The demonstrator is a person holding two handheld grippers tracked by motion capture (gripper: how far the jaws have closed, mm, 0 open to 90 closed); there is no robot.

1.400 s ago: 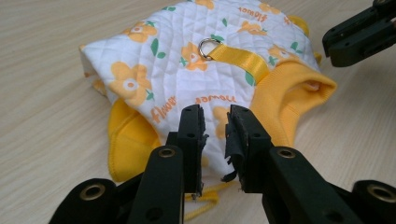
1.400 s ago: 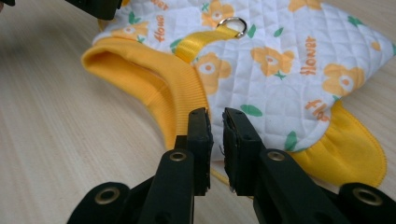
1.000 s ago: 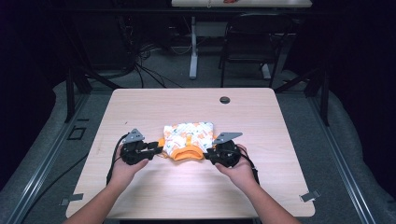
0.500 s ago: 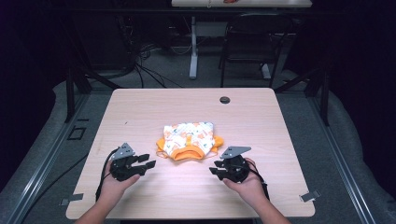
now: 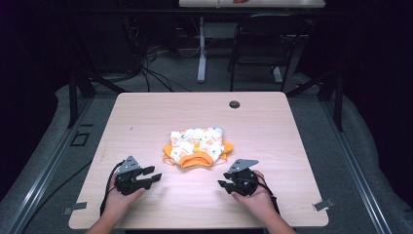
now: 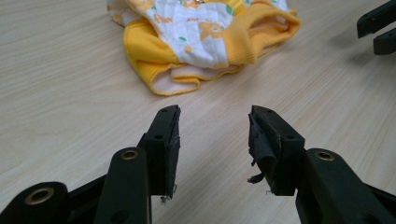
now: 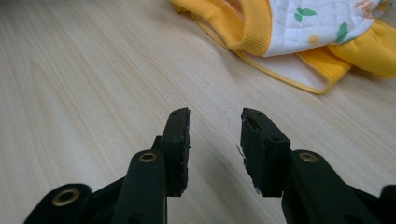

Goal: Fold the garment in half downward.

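A small folded garment, white with orange prints and yellow-orange trim, lies on the wooden table a little nearer than its middle. My left gripper rests low over the table to the garment's near left. Its jaws have just been opening and nothing is between them. In the left gripper view the garment lies ahead of the spread left gripper, apart from it. My right gripper sits to the near right, its jaws also just opened and empty. The garment lies beyond the right gripper.
A black round grommet sits near the table's far edge. Beyond the table stand a dark chair and a white desk leg with cables on the floor. The right gripper's jaw tips show in the left gripper view.
Both grippers have let go of the garment, drawn back toward the near edge and moved apart and lower. Their jaws have spread. The garment now lies alone on the table.
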